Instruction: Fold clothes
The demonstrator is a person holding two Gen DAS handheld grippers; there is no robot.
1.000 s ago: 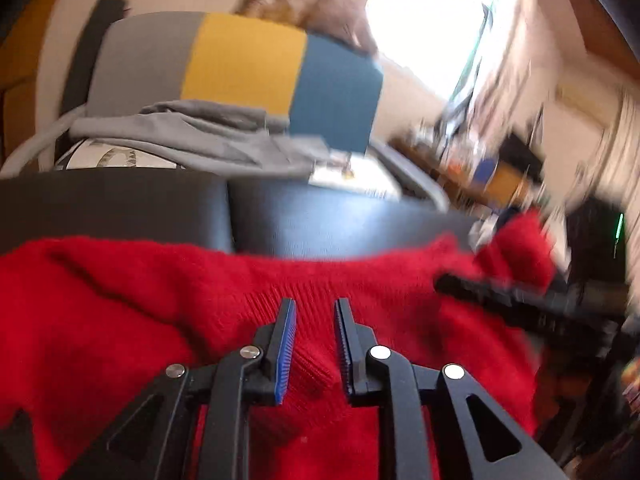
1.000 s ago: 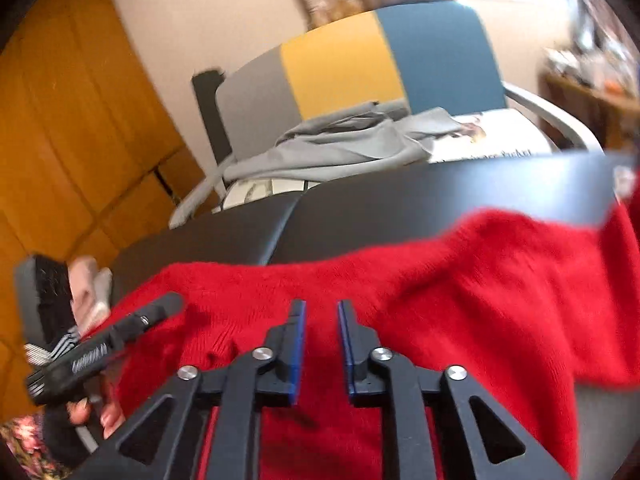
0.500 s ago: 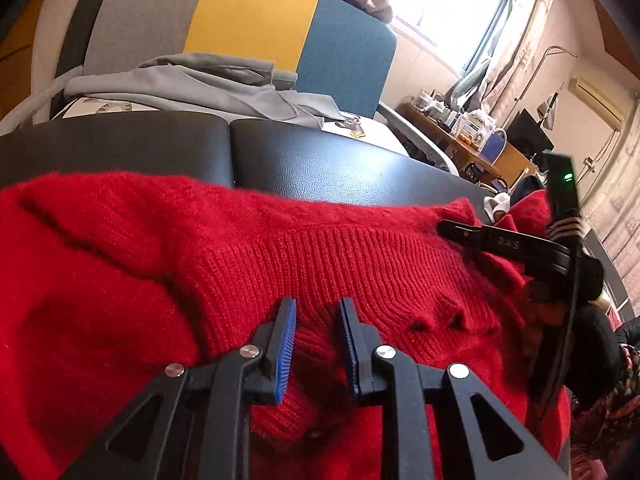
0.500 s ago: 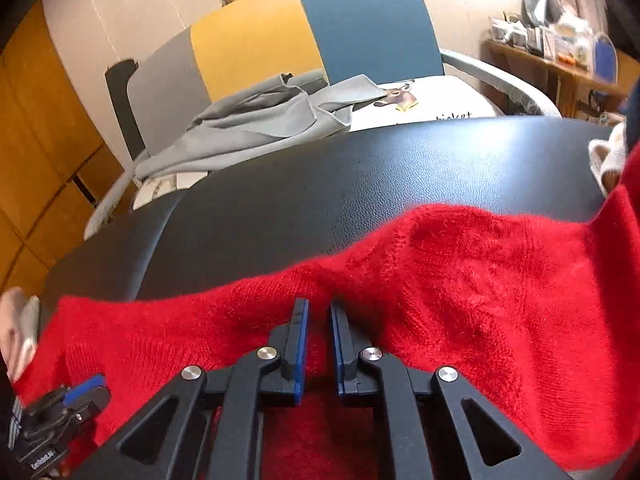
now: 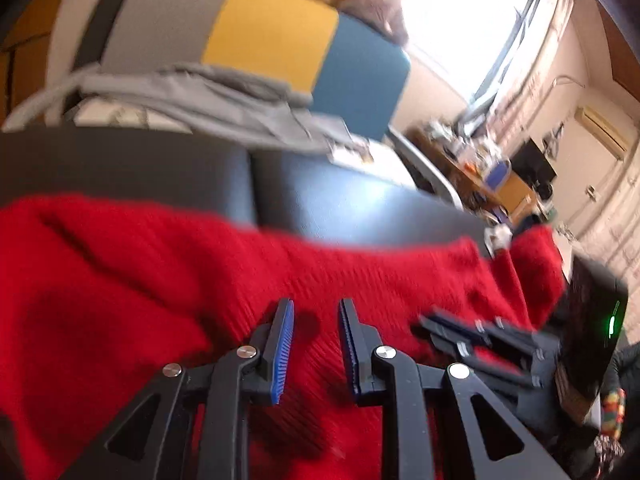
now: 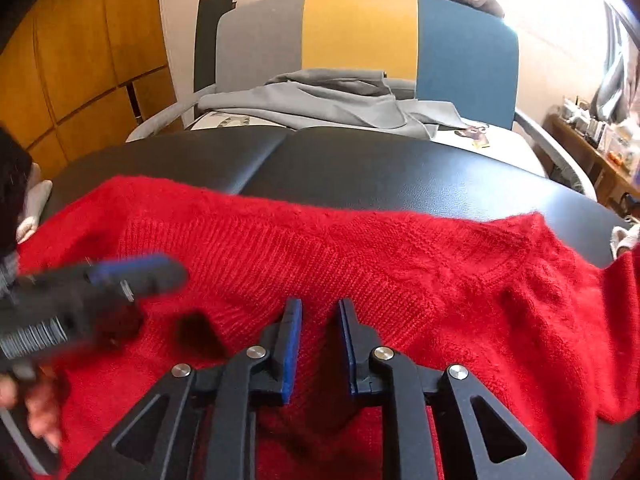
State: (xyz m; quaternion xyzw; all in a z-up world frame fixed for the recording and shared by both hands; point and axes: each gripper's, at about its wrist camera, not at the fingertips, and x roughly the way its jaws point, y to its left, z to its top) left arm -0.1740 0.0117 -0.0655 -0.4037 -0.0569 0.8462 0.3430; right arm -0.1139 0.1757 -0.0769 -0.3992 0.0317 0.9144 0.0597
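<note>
A red knitted sweater (image 5: 160,272) lies spread across the black padded table (image 5: 340,204); it also shows in the right wrist view (image 6: 400,264). My left gripper (image 5: 316,320) hovers over the sweater with its blue-padded jaws parted and nothing between them. My right gripper (image 6: 320,320) stands over the sweater's ribbed part, jaws parted and empty. The right gripper also appears at the right of the left wrist view (image 5: 480,336). The left gripper appears blurred at the left of the right wrist view (image 6: 92,292).
A chair with a grey, yellow and blue back (image 6: 360,36) stands behind the table (image 6: 360,168) and carries grey clothing (image 6: 332,104). Orange wooden panels (image 6: 60,60) are at the left. A cluttered desk (image 5: 480,164) and a bright window are at the right.
Both grippers have let go of the sweater and their jaws have opened. The sweater now lies flatter on the table. The left gripper is moving, blurred.
</note>
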